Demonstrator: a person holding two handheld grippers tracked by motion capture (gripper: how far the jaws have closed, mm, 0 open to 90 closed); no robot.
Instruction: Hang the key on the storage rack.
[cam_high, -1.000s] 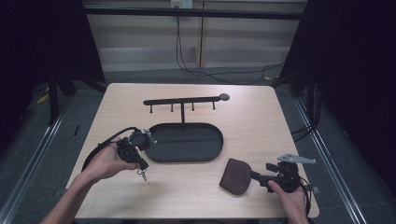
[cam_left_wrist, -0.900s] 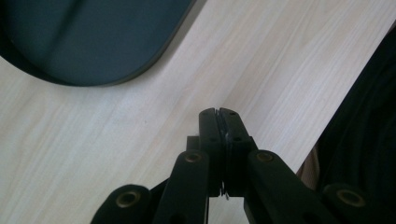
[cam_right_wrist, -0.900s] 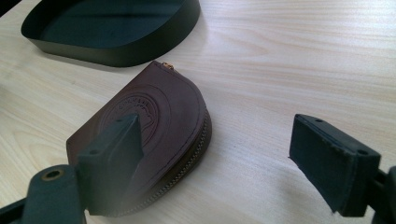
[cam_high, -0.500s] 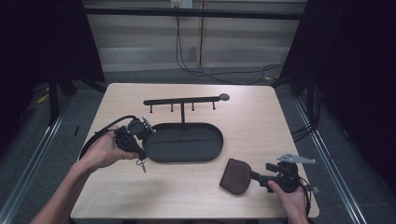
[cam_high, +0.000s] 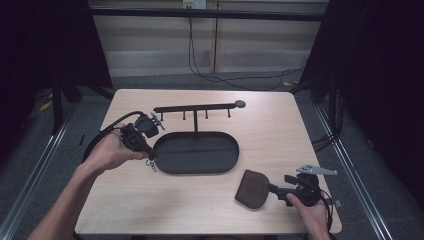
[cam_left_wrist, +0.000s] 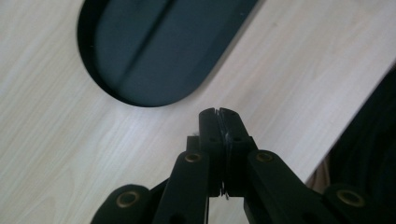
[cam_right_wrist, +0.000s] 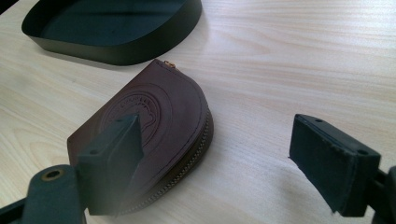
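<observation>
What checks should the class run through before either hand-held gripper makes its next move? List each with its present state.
1. Left hand-held gripper jaws closed: ok; what dangles from them: cannot tell.
2. Right hand-held gripper jaws open: ok.
3. Brown pouch lying flat on the table, zip shut: ok.
4. Pouch between the right jaws: not ok, it sits by one jaw.
5. Oval tray empty: ok.
6. Hook rack upright, hooks bare: ok.

Left gripper (cam_left_wrist: 218, 112): jaws pressed together over the table (cam_left_wrist: 60, 154).
A thin edge of something sits pinched between the pads; what it is cannot be told. Black oval tray (cam_left_wrist: 154, 46) lies beyond, table edge at right.
</observation>
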